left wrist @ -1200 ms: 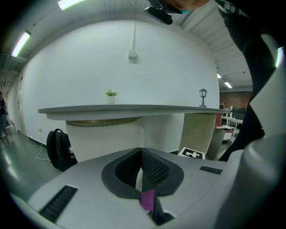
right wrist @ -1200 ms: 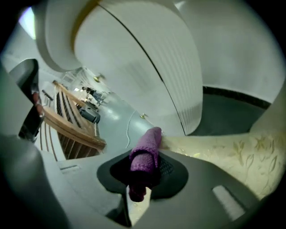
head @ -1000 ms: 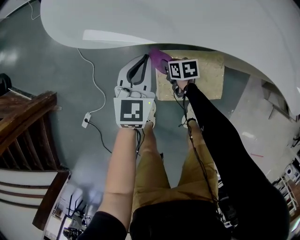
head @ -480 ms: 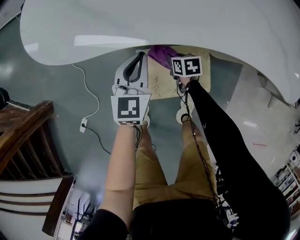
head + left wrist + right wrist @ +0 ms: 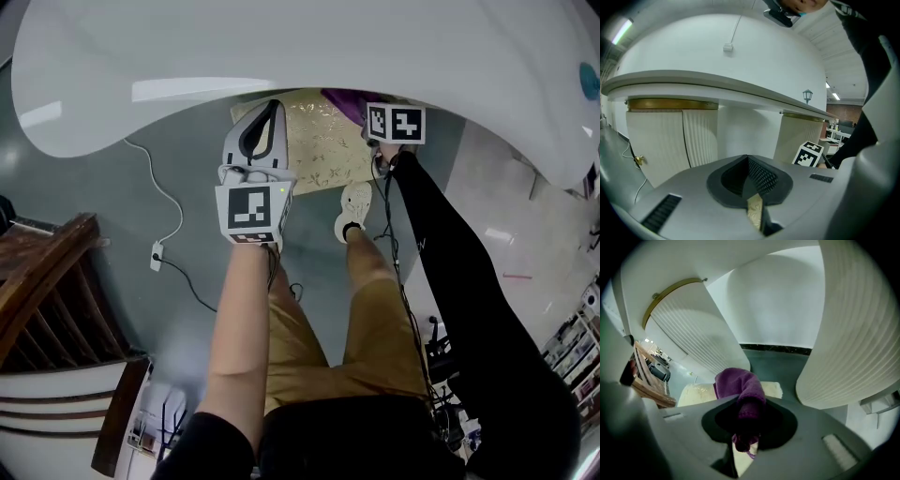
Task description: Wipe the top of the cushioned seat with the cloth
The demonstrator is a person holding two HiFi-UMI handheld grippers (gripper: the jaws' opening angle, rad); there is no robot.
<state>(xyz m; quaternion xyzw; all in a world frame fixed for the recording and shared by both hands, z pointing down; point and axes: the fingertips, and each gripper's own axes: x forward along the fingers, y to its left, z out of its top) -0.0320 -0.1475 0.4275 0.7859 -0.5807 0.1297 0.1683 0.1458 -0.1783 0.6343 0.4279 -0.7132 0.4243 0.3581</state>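
Observation:
The cushioned seat is a cream, patterned square on the grey floor, partly under the rim of a big white tabletop. In the right gripper view a purple cloth bulges out of my right gripper, which is shut on it, above the seat. In the head view the cloth lies at the seat's far right corner, beside that gripper's marker cube. My left gripper hangs over the seat's left edge, shut and holding nothing. A sliver of seat shows under its closed pads.
The white curved tabletop overhangs the far side. A white cable with a plug trails on the floor at left. Dark wooden furniture stands further left. The person's shoe is just before the seat.
The person has stepped closer and the seat now sits further left in view. The right gripper with the cloth has shifted to the seat's right corner. The left gripper now overlaps the seat's left edge.

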